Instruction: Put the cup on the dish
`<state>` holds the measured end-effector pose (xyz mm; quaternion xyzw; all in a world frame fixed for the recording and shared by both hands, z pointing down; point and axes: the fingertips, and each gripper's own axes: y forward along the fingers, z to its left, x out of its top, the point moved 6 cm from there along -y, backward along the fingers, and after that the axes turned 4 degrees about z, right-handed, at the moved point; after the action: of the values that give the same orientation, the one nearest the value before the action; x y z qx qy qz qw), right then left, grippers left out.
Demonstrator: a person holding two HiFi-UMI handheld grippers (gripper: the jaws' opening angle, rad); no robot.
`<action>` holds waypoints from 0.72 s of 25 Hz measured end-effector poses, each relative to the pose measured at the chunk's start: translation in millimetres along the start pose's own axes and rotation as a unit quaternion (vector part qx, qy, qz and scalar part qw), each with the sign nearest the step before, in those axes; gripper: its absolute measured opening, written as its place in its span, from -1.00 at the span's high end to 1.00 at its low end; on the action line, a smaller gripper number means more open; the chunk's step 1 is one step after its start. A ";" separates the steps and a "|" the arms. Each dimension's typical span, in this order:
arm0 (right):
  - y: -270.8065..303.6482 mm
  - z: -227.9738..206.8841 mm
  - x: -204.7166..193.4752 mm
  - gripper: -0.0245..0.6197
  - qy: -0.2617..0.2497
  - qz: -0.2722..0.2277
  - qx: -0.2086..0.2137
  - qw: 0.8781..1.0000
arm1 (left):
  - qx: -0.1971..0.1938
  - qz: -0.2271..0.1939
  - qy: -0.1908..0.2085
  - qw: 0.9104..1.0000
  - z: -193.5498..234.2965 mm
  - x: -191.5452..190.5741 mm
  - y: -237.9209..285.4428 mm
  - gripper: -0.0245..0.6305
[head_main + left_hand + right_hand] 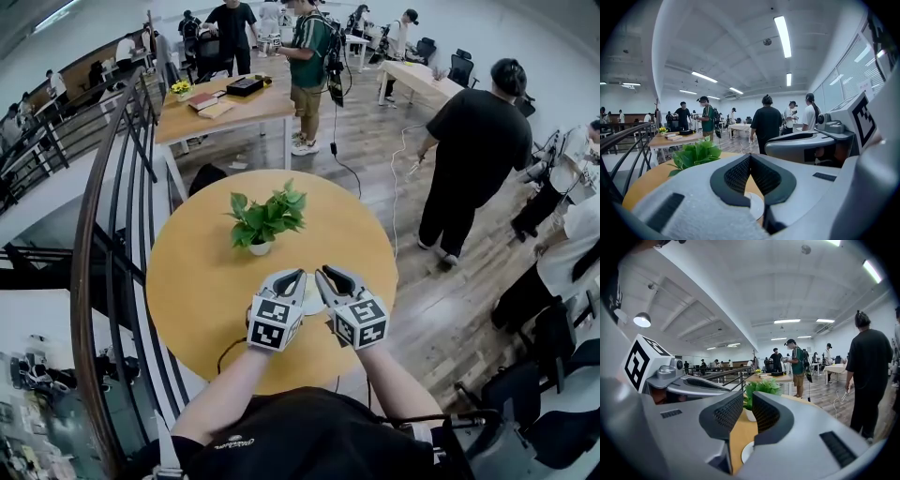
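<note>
**Two claws shut, no cup in sight**

Both claws hang side by side over the near part of the round tabletop [192, 281], tips pointing toward the plant [265, 218]. The left claw [296, 276] has its jaws together at the tips, with nothing between them. The right claw [325, 275] is drawn in to a slit and is also empty. A white dish [312, 300] lies flat on the tabletop just below and between them, probably set near for easy reach. No view shows a cup, on the dish or elsewhere, so I judge that the task is not under way. The plant stands well beyond the dish, clear of any move.
</note>
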<state>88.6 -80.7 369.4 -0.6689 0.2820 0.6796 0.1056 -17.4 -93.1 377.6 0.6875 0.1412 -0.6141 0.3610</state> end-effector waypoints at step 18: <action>1.4 9.6 -2.2 0.74 0.002 0.007 0.020 1.000 | 0.004 0.006 -0.007 1.000 -2.4 -5.9 -1.0 0.93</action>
<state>79.9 -76.3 371.3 -0.6661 0.3001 0.6733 0.1138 -17.5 -89.3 382.8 0.6855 0.1321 -0.6175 0.3624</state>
